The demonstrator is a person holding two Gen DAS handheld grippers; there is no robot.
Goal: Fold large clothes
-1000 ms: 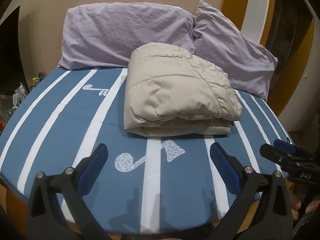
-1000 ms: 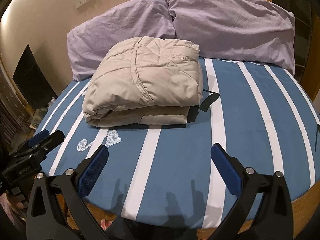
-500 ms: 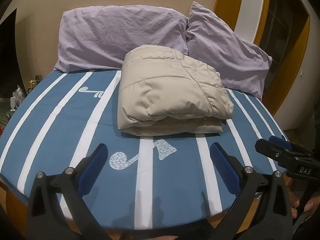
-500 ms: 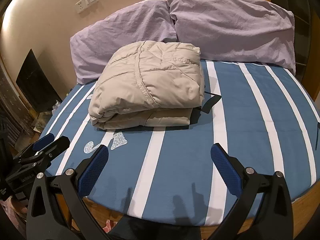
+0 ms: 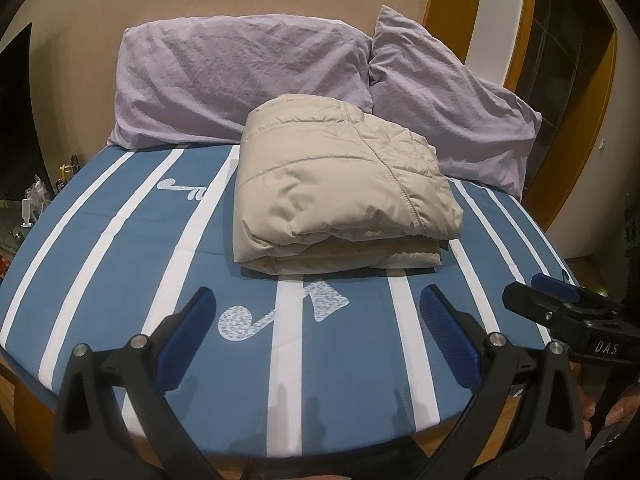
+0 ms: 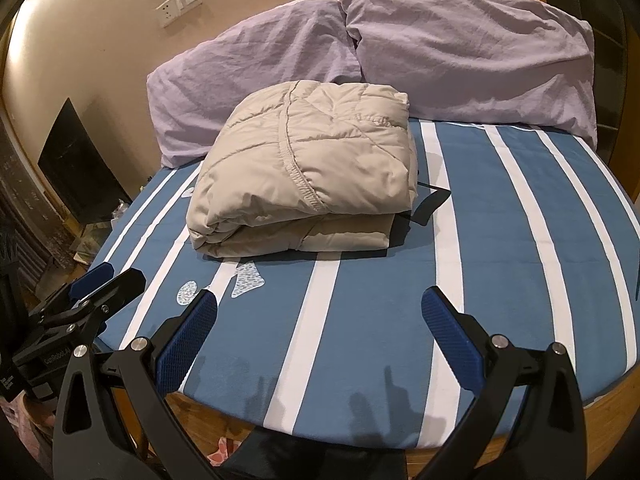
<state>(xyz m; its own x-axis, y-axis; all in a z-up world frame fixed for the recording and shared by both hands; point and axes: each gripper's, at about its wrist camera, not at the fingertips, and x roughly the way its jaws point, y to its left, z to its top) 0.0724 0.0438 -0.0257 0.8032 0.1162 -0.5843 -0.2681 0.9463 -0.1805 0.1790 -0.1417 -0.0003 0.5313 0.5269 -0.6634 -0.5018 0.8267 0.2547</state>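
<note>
Both black grippers, left gripper (image 5: 316, 304) and right gripper (image 6: 318, 306), hang spread and empty (ribbed blue pads) before the puffy quilted beige jacket (image 5: 340, 192), folded on the blue-and-white striped sheet (image 6: 500, 240).

Bedroom, warm indoor light, beige wall (image 5: 100, 0).
Bed (image 5: 120, 240) in blue sheet with white stripes, wooden frame showing at its near edge. Two lilac pillows (image 5: 240, 76) lean on the wall at 12 o'clock. White wall socket plate (image 6: 178, 4) at 11 o'clock. Orange-framed doorway (image 5: 516, 40) at 2 o'clock. Dark panel (image 6: 76, 164) and clutter low at 9 o'clock.
</note>
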